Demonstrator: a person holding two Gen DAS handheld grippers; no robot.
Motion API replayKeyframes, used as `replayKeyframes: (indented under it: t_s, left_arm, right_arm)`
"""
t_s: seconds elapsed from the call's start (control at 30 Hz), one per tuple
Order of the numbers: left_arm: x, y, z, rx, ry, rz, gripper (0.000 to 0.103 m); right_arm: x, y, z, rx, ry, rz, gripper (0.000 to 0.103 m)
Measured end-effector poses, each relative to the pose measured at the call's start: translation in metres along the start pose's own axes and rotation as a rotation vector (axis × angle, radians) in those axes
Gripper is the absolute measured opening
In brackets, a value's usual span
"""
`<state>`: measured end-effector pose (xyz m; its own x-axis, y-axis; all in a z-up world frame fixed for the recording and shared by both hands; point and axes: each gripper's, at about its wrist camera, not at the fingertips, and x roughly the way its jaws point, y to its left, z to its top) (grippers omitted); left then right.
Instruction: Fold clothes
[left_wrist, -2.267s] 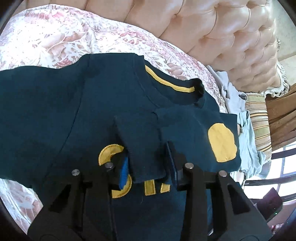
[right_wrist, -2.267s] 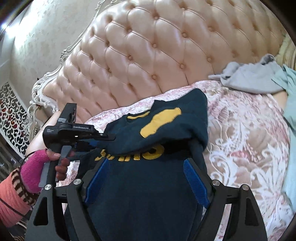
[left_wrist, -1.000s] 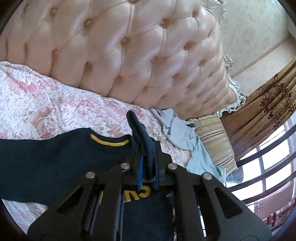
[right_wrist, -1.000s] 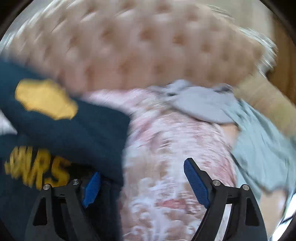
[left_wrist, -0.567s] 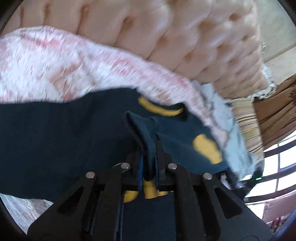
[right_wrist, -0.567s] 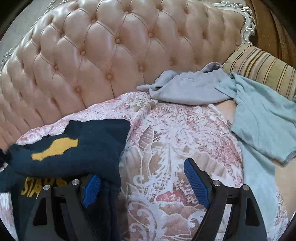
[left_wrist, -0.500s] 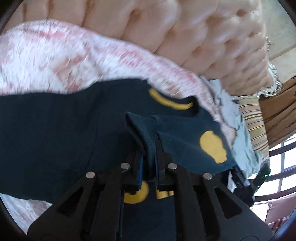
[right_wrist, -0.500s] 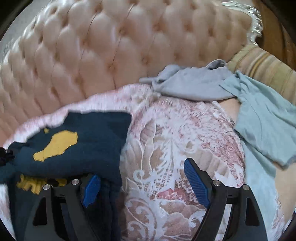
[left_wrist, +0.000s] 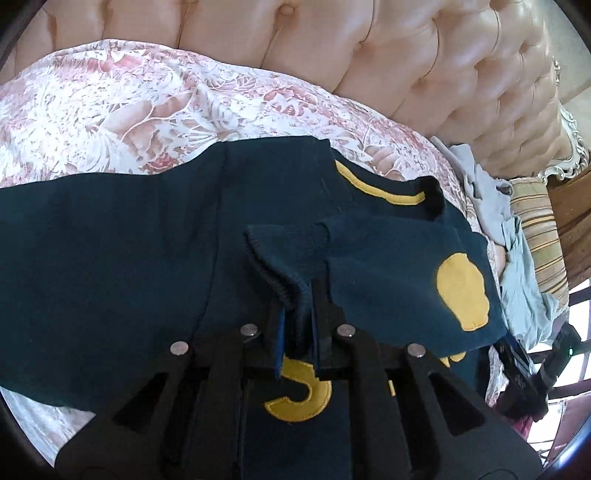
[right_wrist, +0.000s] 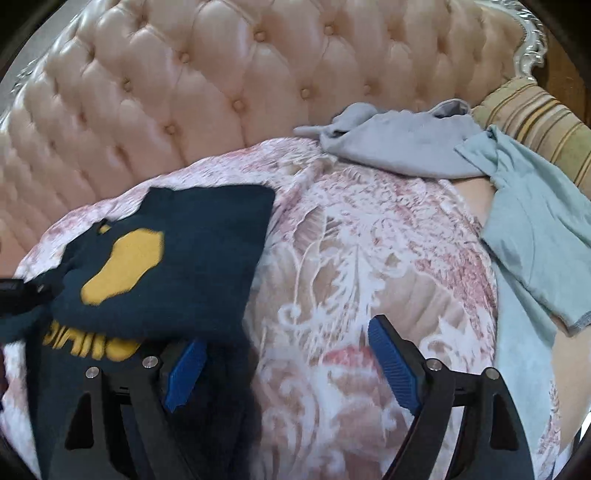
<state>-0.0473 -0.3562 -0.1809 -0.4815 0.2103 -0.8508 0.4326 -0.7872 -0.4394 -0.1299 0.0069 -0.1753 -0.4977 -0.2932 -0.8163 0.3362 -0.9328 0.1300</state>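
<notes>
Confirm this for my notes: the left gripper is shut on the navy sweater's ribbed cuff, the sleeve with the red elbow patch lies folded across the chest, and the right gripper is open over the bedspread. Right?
Not quite: the elbow patch is yellow, not red, as the left wrist view shows. The rest holds: left gripper shut on the ribbed cuff of the navy sweater, right gripper open over the bedspread.

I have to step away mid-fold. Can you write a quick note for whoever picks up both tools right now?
Left tool: shut on the ribbed cuff of the dark navy sweatshirt with yellow lettering.
Right tool: open, empty, over the pink floral bedspread beside the sweatshirt.
Done: the sleeve with the yellow elbow patch lies folded across the chest.
Left: release the cuff, fold the other sleeve and body; the grey garment and pale blue garment lie unfolded by the headboard.
</notes>
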Motion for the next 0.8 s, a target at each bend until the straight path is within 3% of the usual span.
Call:
replayKeyframes:
  t_s: [0.07,0.23,0.37,0.43,0.5,0.6,0.63,0.67,0.73,0.8]
  left_arm:
    - [0.000,-0.002,0.001,0.013,0.000,0.004,0.013]
    - [-0.008,-0.008,-0.008,0.040,-0.049,0.005,0.013]
    - [-0.013,-0.018,-0.011,0.071,-0.063,0.029,0.013]
    - [-0.011,-0.018,-0.010,0.074,-0.055,0.036,0.013]
    - [-0.008,-0.017,-0.008,0.074,-0.045,0.042,0.013]
    - [-0.004,-0.015,-0.008,0.090,-0.039,0.051,0.013]
    - [-0.003,-0.013,-0.008,0.089,-0.038,0.047,0.014]
    - [-0.001,-0.011,-0.008,0.086,-0.036,0.042,0.014]
    - [0.001,-0.008,-0.008,0.080,-0.034,0.033,0.017]
    - [0.002,-0.007,-0.008,0.082,-0.035,0.030,0.017]
  right_arm:
    - [-0.015,-0.002,-0.011,-0.040,0.017,0.023,0.086]
    - [-0.062,-0.010,-0.008,-0.019,-0.149,0.021,0.086]
    - [-0.053,0.036,0.037,-0.104,-0.175,0.187,0.085]
    - [-0.031,0.063,0.054,-0.192,-0.112,0.229,0.077]
    - [-0.004,0.083,0.062,-0.255,-0.014,0.248,0.062]
    - [0.032,0.078,0.057,-0.241,0.099,0.248,0.058]
    - [0.037,0.069,0.053,-0.213,0.107,0.250,0.053]
    - [0.039,0.056,0.049,-0.165,0.090,0.261,0.037]
    - [0.040,0.035,0.047,-0.069,0.072,0.301,0.031]
    - [0.034,0.026,0.049,-0.021,0.060,0.287,0.026]
